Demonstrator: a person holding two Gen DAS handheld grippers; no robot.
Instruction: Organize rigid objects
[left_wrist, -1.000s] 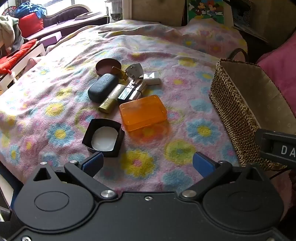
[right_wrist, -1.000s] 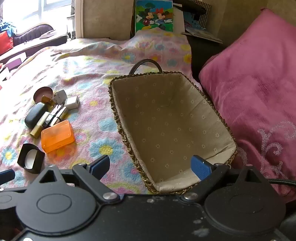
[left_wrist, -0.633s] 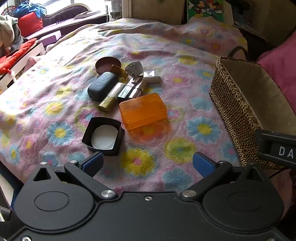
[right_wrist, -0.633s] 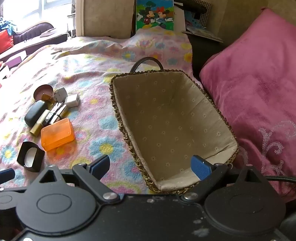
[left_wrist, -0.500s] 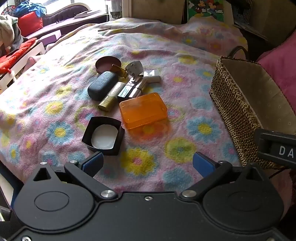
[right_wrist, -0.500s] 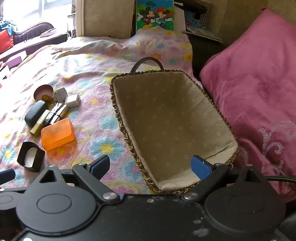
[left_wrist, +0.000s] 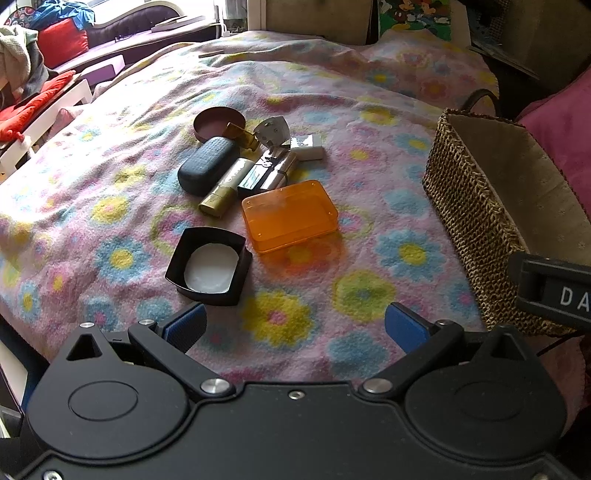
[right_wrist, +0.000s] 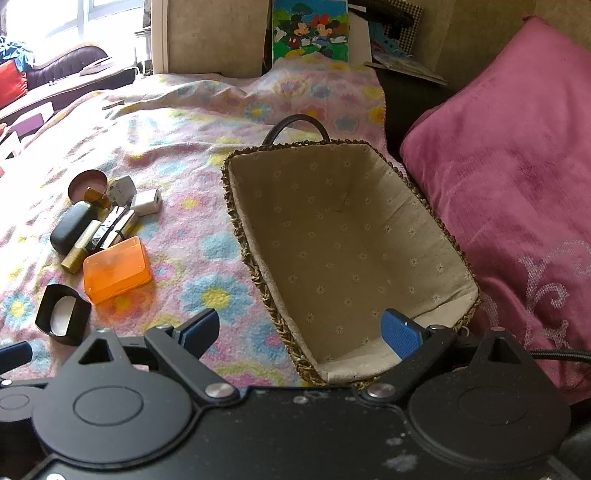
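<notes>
The orange box (left_wrist: 290, 216) lies on the flowered blanket (left_wrist: 362, 295) of the bed, in the left wrist view ahead of the left claw (left_wrist: 295, 326), whose blue-padded jaws stand wide apart with nothing between them; one black square cup (left_wrist: 208, 266) sits just ahead of its left finger, touching neither; beyond the box a cluster holds one dark case (left_wrist: 207, 166), one gold tube (left_wrist: 225, 188), one round brown lid (left_wrist: 218, 122) and a few small silver pieces; bare blanket runs between box and basket (left_wrist: 476, 229) at the right edge.

In the right wrist view one lined wicker basket (right_wrist: 240, 206) lies ahead of the right claw (right_wrist: 301, 332), jaws wide and holding nothing; its near rim sits between the pads; the orange box (right_wrist: 116, 269) is off to the left, well apart; a pink pillow (right_wrist: 517, 184) crowds the basket's right side.
</notes>
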